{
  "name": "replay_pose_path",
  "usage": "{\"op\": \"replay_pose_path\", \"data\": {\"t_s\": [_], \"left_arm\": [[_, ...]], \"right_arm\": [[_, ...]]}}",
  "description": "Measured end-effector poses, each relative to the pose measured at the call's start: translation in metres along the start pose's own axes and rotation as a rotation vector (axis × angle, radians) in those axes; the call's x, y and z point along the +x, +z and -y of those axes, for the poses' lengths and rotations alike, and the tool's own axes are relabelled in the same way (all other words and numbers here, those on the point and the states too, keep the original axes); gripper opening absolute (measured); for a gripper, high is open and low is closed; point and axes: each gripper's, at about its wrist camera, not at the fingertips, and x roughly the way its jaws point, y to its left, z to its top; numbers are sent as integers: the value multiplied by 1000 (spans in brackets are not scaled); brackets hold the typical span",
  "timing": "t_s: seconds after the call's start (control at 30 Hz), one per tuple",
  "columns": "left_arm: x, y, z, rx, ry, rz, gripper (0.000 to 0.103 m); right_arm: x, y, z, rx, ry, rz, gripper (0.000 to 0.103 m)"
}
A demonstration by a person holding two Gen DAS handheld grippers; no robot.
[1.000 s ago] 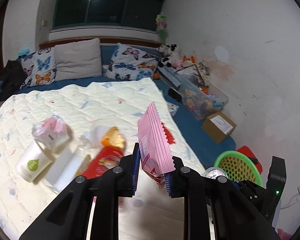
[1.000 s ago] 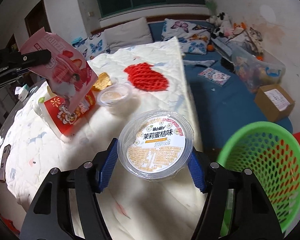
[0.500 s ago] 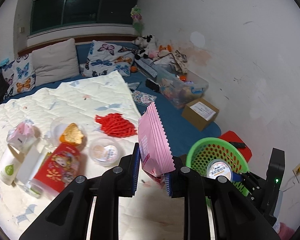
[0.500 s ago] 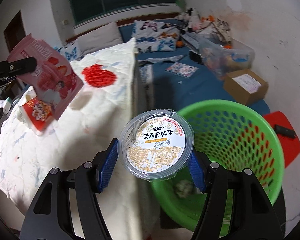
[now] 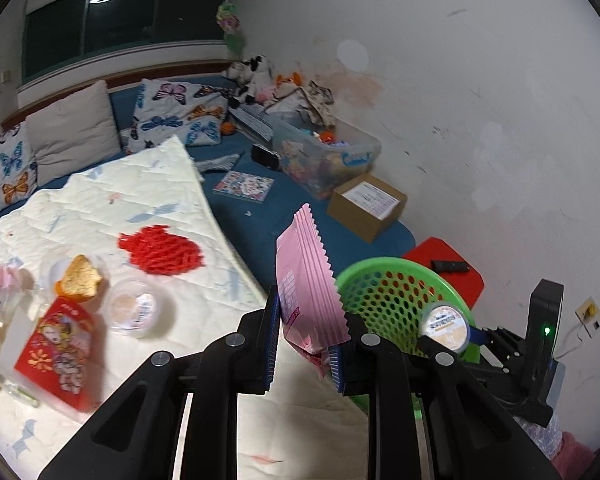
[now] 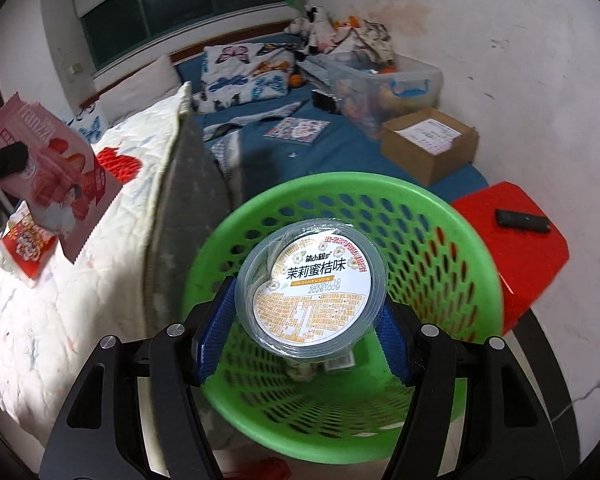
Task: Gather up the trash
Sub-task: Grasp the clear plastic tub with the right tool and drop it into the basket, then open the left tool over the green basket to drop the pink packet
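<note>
Your jaws work over a bed with a pale quilt (image 5: 100, 216) on a blue sheet, four pillows at the head under a dark window, a scuffed white wall, one cardboard box (image 6: 428, 144), one clear bin and one red stool (image 6: 512, 236) alongside. Your left gripper (image 5: 306, 340) is clamped on one pink snack bag (image 5: 304, 280), standing upright between its jaws; your right gripper (image 6: 300, 320) has just been opening, with one round tub (image 6: 312, 288) between its jaws, directly over the one green basket (image 6: 452, 240). Left of your left jaws, on the quilt: one red packet (image 5: 56, 344), one red foam net (image 5: 160, 250), one small cup (image 5: 136, 308).
</note>
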Motion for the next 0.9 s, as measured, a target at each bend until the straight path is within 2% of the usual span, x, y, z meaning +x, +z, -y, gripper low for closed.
{"op": "replay_pose_path", "data": {"t_s": [0.13, 0.43, 0.8, 0.9], "left_arm": [[10, -1, 15, 21, -23, -22, 21], [37, -5, 48, 66, -77, -76, 21], [67, -12, 70, 95, -106, -150, 23], [69, -14, 73, 97, -115, -159, 33]], "right_arm": [[-4, -2, 10, 18, -11, 7, 72], [-19, -4, 22, 40, -22, 38, 72], [-39, -16, 42, 86, -36, 65, 72], [-41, -19, 45, 95, -41, 65, 72]]}}
